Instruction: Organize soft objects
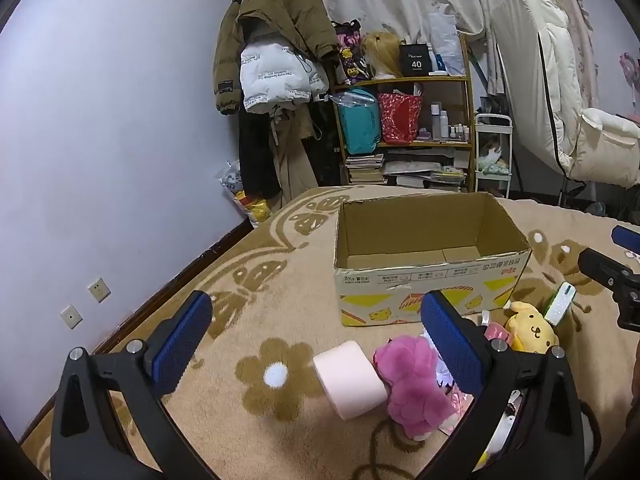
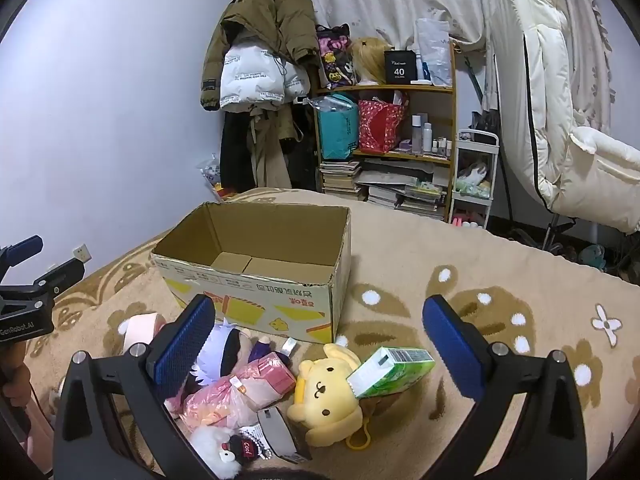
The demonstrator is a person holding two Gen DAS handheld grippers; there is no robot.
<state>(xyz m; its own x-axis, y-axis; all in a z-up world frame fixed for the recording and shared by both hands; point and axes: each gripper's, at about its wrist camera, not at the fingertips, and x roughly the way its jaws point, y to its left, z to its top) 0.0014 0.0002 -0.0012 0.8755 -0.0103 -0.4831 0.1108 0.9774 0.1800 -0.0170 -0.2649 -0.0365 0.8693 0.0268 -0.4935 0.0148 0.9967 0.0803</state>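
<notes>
Beige carpet-like blanket (image 2: 500, 264) with brown flower shapes covered the surface, and much of it lay bare to the right of the cardboard box (image 2: 256, 280) and toward its far curved edge. The box stood open-topped and empty, its printed front facing the tools, with yellow shapes and Chinese characters I could not read. Behind, a black box (image 2: 399, 67) on the shelf (image 2: 384, 88) read "40".

The left tool (image 1: 320, 344) stood wide open with nothing between its blue pads; a pink roll (image 1: 352, 380) and a pink fluffy toy (image 1: 416, 388) lay on the blanket between and just beyond its fingers, the toy close to the right finger. In the right wrist view, the left tool's body showed "GenRobot.AI".

The right tool (image 2: 320, 346) was likewise fully open and empty. The yellow dog plush (image 2: 326, 392) lay between its fingers, with a green tissue pack (image 2: 394, 372) touching the plush's head. A pink plastic-wrapped bundle (image 2: 236, 392) lay beside the left finger, and a small white plush with a tag reading "cool" (image 2: 228, 452) lay nearest the camera.
</notes>
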